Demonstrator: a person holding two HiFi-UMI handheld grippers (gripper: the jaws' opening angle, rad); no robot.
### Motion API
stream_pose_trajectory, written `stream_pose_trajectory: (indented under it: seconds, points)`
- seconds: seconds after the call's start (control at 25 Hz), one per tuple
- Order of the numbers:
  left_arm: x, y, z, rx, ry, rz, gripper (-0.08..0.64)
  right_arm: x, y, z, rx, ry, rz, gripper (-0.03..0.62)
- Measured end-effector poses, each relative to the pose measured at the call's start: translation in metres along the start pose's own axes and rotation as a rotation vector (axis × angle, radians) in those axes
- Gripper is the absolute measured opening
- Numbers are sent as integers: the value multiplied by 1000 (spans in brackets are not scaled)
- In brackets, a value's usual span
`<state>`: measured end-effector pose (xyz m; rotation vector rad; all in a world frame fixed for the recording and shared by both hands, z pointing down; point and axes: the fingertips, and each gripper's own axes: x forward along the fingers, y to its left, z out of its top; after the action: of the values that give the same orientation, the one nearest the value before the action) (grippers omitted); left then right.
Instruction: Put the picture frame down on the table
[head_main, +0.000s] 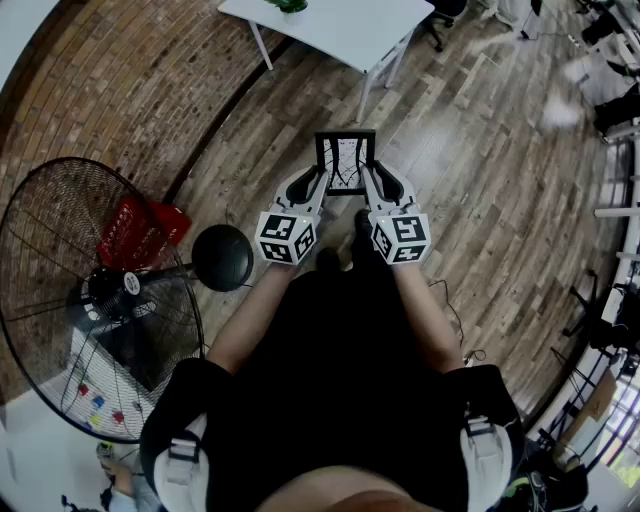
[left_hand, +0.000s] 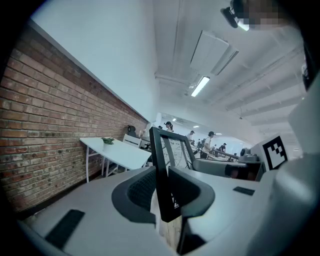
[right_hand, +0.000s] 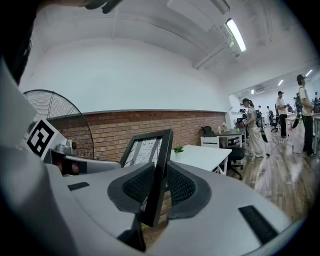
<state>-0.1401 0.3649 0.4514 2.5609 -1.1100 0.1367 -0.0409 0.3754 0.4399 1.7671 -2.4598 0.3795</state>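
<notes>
Head view: the picture frame (head_main: 345, 160) stands upright between the left gripper (head_main: 318, 182) and the right gripper (head_main: 372, 182), over the floor (head_main: 470, 180); the white worktop (head_main: 330, 25) lies ahead, well apart.
Left gripper view: the jaws pinch the frame's left edge.
Right gripper view: the jaws pinch its right edge, and the worktop seemingly lies straight beyond.

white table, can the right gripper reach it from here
Probably not yet: the right gripper, shut on the picture frame, hangs well short of the white table. Only wooden floor lies between.

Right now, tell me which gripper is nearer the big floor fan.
Left. The left gripper holds the picture frame by its left edge, toward the fan; the right gripper holds its right edge, farther from it.
</notes>
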Motion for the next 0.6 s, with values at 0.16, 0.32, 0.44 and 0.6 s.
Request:
stream_pose_trajectory:
  seconds: [0.16, 0.32, 0.44, 0.6]
  points:
    - [-2, -3, 0, -1, -1, 2, 86, -4, 1, -2, 4, 4, 3, 77]
    - [-3, -3, 0, -1, -3, -1, 86, -5, 2, -1, 1, 4, 2, 77]
    - [-5, -3, -1, -3, -3, -1, 86, -5, 3, -1, -3, 5, 5, 77]
    - [-3, 1, -1, -4, -2, 2, 86, -2, 4, -5, 14, 9, 15, 77]
